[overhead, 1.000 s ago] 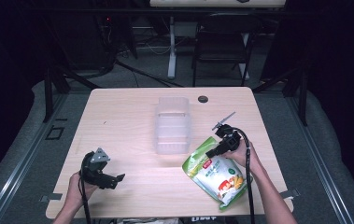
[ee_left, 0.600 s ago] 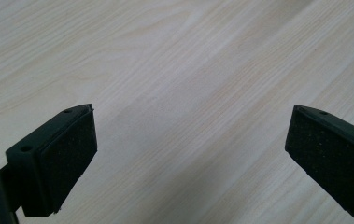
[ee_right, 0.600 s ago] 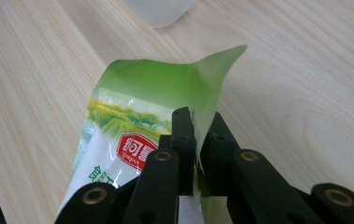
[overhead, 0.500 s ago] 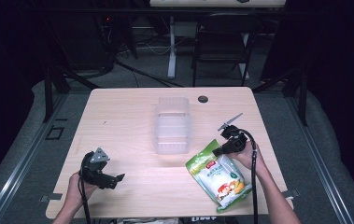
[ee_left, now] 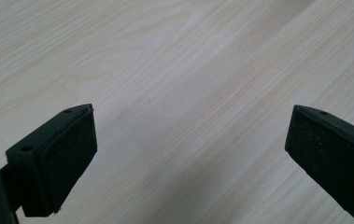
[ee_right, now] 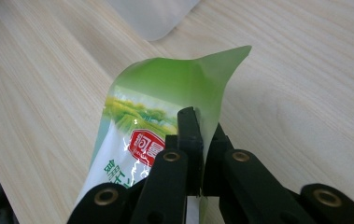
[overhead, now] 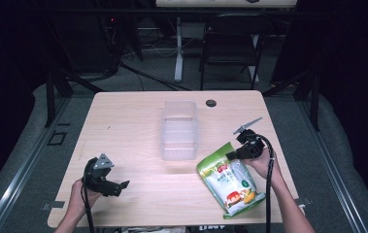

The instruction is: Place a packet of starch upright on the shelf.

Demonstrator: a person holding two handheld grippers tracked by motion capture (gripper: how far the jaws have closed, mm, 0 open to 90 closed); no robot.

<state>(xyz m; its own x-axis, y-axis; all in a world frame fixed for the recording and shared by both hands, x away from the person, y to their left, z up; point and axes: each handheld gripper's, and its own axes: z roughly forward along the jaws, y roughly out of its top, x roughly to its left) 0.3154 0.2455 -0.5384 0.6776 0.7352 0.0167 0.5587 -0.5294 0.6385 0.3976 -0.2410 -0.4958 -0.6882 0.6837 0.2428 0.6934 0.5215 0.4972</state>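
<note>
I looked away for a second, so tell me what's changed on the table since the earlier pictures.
The right hand-held gripper, shut on the top edge of the green printed snack pouch, has pulled back a little toward the table's right edge, dragging the pouch with it. The left hand-held gripper stayed open and idle, and the clear plastic container did not move.

Left gripper (overhead: 116, 186) sits at seven o'clock, jaws spread wide, pointing toward three. Right gripper (overhead: 230, 156) at four o'clock, jaws pinched together, pointing toward nine.
</note>
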